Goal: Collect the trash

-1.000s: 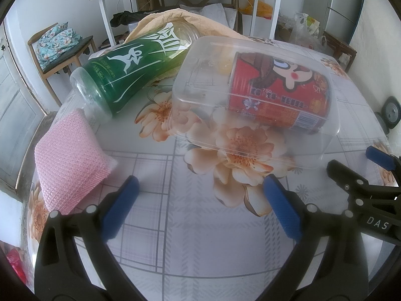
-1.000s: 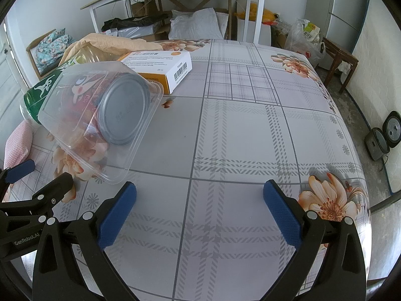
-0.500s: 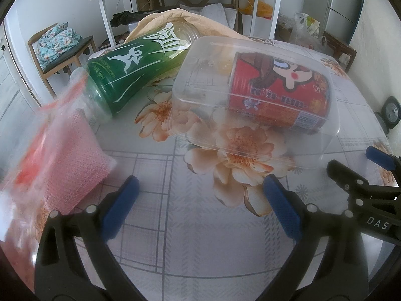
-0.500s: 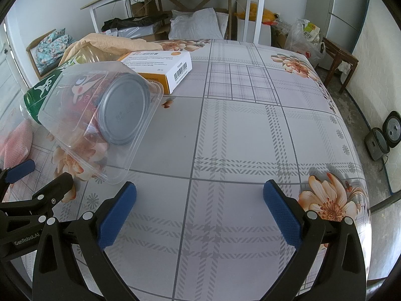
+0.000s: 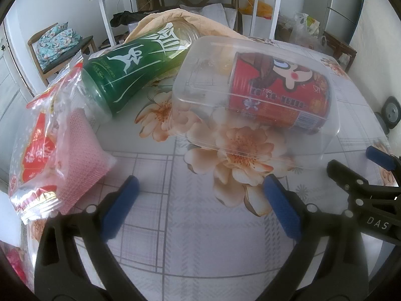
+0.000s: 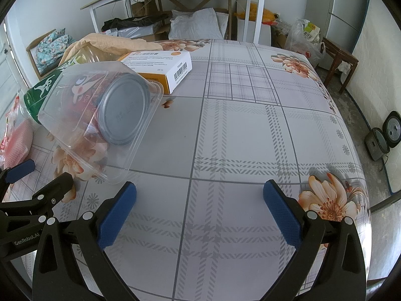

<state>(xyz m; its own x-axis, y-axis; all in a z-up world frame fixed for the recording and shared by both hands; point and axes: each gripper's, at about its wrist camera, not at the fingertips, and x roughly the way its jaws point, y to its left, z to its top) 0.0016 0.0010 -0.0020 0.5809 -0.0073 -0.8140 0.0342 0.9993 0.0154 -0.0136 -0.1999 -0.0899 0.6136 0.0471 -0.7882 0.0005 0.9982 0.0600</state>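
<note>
Left wrist: both claws, left claw (image 5: 199, 198) and right claw (image 6: 199, 198), apart, empty. Collecting not begun; next, grasp clear plastic tub (image 5: 255, 92) ahead, over red can (image 5: 278, 95).

Both wrist views low over table (image 6: 225, 125), sharing clear tub (image 5: 250, 95).

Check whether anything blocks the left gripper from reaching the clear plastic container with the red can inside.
Nothing visible does. The left gripper is open, and only bare tablecloth lies between its fingers and the clear plastic container. The snack bag and green bottle sit off to the left.
</note>
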